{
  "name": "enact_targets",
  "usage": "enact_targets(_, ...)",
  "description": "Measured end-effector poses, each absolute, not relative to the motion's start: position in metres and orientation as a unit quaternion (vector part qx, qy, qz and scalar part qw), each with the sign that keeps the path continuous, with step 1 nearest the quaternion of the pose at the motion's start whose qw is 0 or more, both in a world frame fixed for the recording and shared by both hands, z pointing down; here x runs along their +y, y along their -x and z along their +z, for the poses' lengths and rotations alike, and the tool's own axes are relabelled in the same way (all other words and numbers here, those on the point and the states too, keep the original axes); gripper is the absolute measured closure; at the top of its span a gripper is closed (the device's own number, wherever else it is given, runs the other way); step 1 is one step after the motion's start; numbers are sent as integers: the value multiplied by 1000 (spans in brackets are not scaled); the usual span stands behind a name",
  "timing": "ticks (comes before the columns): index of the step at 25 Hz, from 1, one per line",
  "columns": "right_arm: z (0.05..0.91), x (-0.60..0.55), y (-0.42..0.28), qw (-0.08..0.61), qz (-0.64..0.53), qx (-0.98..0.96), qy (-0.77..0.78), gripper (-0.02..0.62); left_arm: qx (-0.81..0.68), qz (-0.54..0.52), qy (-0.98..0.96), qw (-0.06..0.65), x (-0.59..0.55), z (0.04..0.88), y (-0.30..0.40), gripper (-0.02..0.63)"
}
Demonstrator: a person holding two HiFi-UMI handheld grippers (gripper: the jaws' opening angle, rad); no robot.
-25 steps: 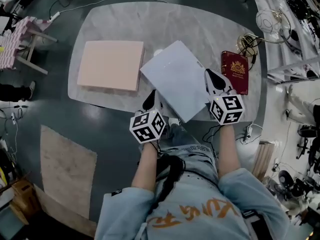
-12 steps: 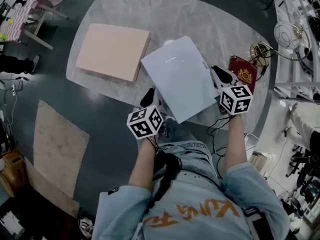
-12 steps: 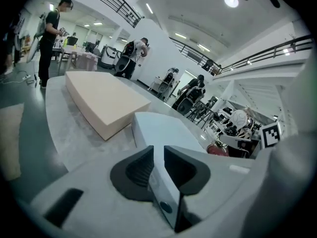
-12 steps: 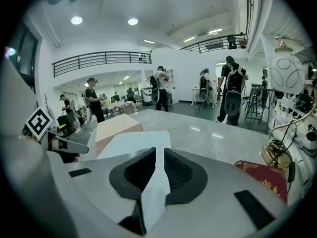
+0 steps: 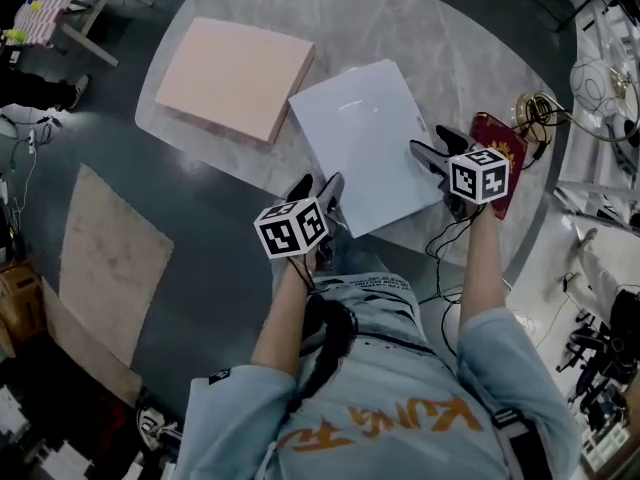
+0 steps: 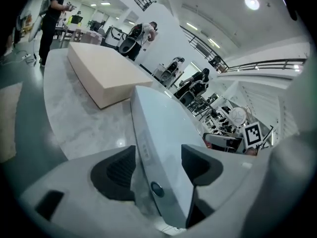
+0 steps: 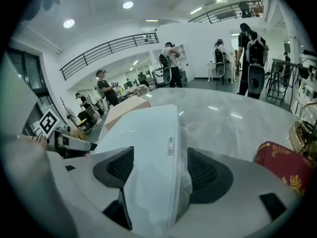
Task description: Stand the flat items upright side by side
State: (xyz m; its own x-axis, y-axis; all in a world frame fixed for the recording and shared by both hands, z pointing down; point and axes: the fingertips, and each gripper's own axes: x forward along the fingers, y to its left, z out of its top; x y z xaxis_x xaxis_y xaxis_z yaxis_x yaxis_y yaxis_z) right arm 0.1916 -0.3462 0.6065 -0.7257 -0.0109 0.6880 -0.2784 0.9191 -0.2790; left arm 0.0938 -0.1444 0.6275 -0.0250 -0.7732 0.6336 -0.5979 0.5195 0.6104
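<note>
The left hand-held gripper (image 5: 318, 184) and the right hand-held gripper (image 5: 432, 148) have just been opening. Both now stand wide, each with a near edge of the white flat box (image 5: 365, 138) between its jaws, not pressed. The box was gripped a second ago. Now it lies flat on the counter (image 5: 440, 38), between the pink box (image 5: 235, 73) at far left and the red book (image 5: 515, 148) at right. I judge that nothing stands upright yet.

A pale marbled table (image 5: 450, 48) is carrying three flat things. A pink flat box (image 5: 235, 76) is lying toward its left end, a white flat box (image 5: 368, 143) is resting at the near edge, and a red book (image 5: 503, 136) is lying just right of that.
</note>
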Motion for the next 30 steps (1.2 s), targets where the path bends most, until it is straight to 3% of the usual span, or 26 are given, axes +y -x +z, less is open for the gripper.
enact_targets(5,625,-338,-188,390,224,-893,-22,198,-695,-82,-485,525,-150,636,-102,279)
enact_targets(22,646,-328,-173,421,254,-870,37,190,-667,-71,-490,558,-172,647,-102,256)
enact_targets(30,640,-328,-173,408,242,-880,16,206,-684,-42,-493,537,-178,641,-96,264)
